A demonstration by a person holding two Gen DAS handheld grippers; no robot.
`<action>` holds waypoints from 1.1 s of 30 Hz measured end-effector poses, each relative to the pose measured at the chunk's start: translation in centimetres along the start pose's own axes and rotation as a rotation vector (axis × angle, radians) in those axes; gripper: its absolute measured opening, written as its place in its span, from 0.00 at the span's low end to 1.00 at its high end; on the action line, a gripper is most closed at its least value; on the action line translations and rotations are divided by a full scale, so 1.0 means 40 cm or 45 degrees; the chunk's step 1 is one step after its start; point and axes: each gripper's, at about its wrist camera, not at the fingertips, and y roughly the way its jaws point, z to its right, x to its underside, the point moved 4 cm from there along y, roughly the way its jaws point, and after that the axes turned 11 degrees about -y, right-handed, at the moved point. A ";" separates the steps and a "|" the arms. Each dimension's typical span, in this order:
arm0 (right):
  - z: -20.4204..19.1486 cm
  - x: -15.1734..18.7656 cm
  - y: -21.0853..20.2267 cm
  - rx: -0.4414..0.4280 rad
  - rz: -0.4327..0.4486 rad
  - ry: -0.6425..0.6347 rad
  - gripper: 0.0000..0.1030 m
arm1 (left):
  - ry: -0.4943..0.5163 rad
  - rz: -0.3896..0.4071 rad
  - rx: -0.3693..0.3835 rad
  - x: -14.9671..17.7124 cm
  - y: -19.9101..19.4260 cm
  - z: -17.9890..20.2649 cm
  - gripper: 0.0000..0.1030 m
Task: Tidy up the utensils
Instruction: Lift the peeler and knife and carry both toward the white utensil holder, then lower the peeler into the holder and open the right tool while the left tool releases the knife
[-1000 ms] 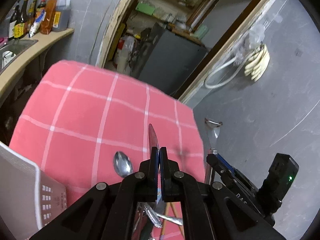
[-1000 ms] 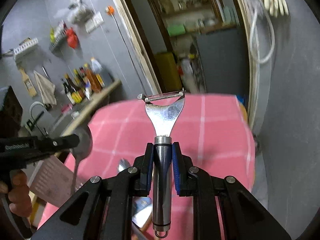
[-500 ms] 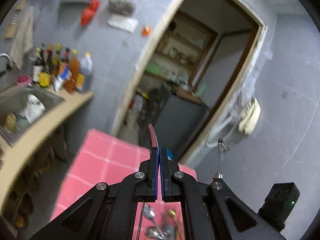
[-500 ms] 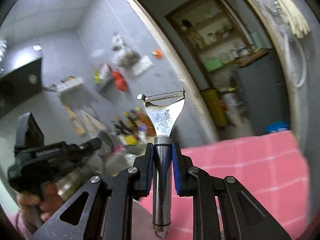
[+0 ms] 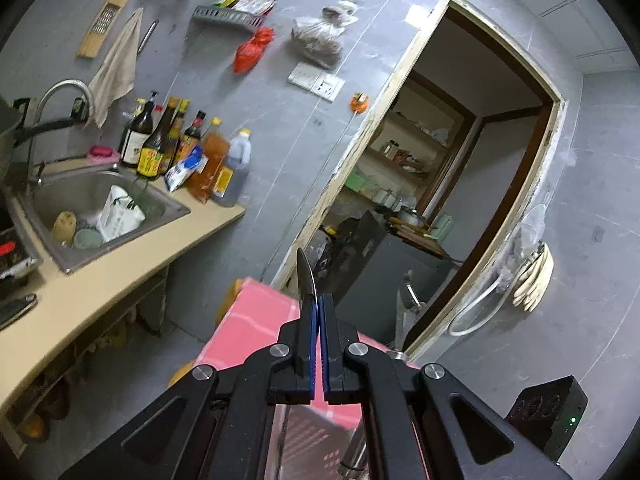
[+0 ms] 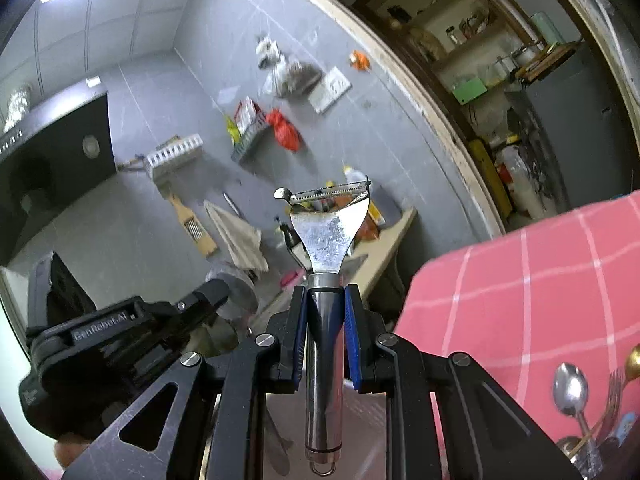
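My left gripper [image 5: 319,308] is shut on a thin steel spoon [image 5: 306,276], seen edge-on, its tip standing up past the fingertips. It is raised high above the pink checked table [image 5: 256,312]. My right gripper [image 6: 325,304] is shut on a steel peeler [image 6: 328,232], its blade upward and its handle running down between the fingers. The left gripper [image 6: 120,344] also shows in the right wrist view at lower left, with the spoon bowl [image 6: 236,296] beside it. Loose utensils, a spoon [image 6: 570,390] and a gold fork [image 6: 618,384], lie on the table [image 6: 520,280] at lower right.
A counter [image 5: 100,280] with a steel sink [image 5: 100,208] and several bottles [image 5: 180,148] runs along the left wall. A doorway [image 5: 460,180] opens behind the table. A perforated white rack [image 5: 316,440] lies below the left gripper.
Both grippers have lifted and tilted upward, still holding their utensils. The table has dropped low in both views, and the wall, sink and counter have come into sight.
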 end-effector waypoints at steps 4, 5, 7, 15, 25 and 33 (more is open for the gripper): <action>-0.003 0.034 -0.008 0.013 -0.068 -0.071 0.16 | 0.006 -0.051 -0.010 0.032 0.008 -0.029 0.02; -0.005 0.039 -0.011 0.016 -0.080 -0.084 0.16 | 0.009 -0.062 -0.008 0.039 0.010 -0.032 0.02; -0.007 0.057 -0.016 0.015 -0.108 -0.115 0.16 | 0.024 -0.094 -0.010 0.055 0.013 -0.034 0.02; -0.020 0.044 -0.055 0.014 -0.188 -0.187 0.17 | 0.006 -0.193 0.023 0.074 -0.007 -0.050 0.02; -0.035 0.020 -0.122 0.057 -0.220 -0.201 0.41 | -0.009 -0.238 0.062 0.070 -0.047 -0.054 0.13; -0.027 -0.055 -0.267 0.249 -0.097 -0.190 0.70 | 0.098 -0.159 0.095 0.066 -0.107 0.017 0.66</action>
